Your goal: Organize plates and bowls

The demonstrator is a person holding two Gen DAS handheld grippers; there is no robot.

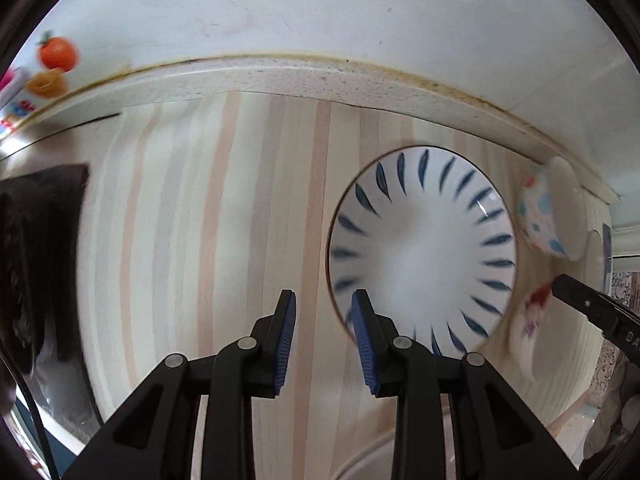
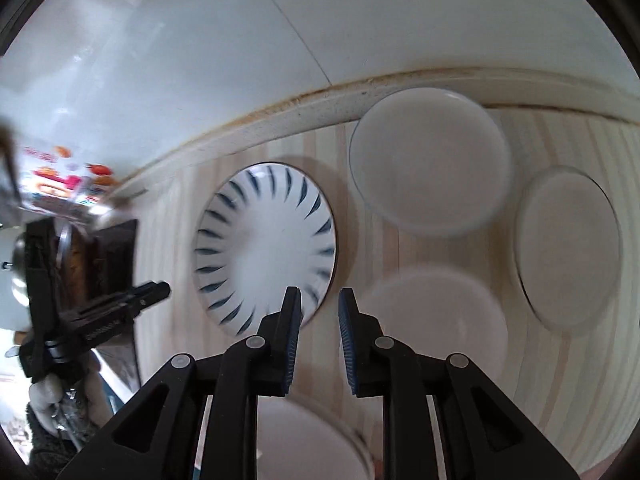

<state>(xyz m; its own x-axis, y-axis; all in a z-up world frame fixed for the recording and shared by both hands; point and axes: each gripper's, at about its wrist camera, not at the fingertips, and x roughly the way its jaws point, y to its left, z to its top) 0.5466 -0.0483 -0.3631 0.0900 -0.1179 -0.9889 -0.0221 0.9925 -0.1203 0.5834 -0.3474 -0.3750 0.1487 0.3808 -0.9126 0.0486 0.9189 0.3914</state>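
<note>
A white bowl with blue leaf strokes [image 1: 422, 256] sits on the pale wood counter [image 1: 200, 240]; it also shows in the right wrist view [image 2: 264, 248]. My left gripper [image 1: 324, 312] is open and empty, its right finger over the bowl's near-left rim. My right gripper [image 2: 319, 308] is open and empty, just right of that bowl's near edge. Three plain white plates lie near it: one at the back [image 2: 430, 162], one at the right [image 2: 568, 248], one just ahead [image 2: 436, 320]. Another white dish [image 2: 308, 440] lies under the right gripper.
A spotted cup [image 1: 550, 212] lies tilted right of the bowl by the backsplash. A patterned dish [image 1: 528, 328] sits beneath the other gripper's tip [image 1: 576, 292]. A dark stove area [image 1: 40, 260] is at the left. A white wall runs behind the counter.
</note>
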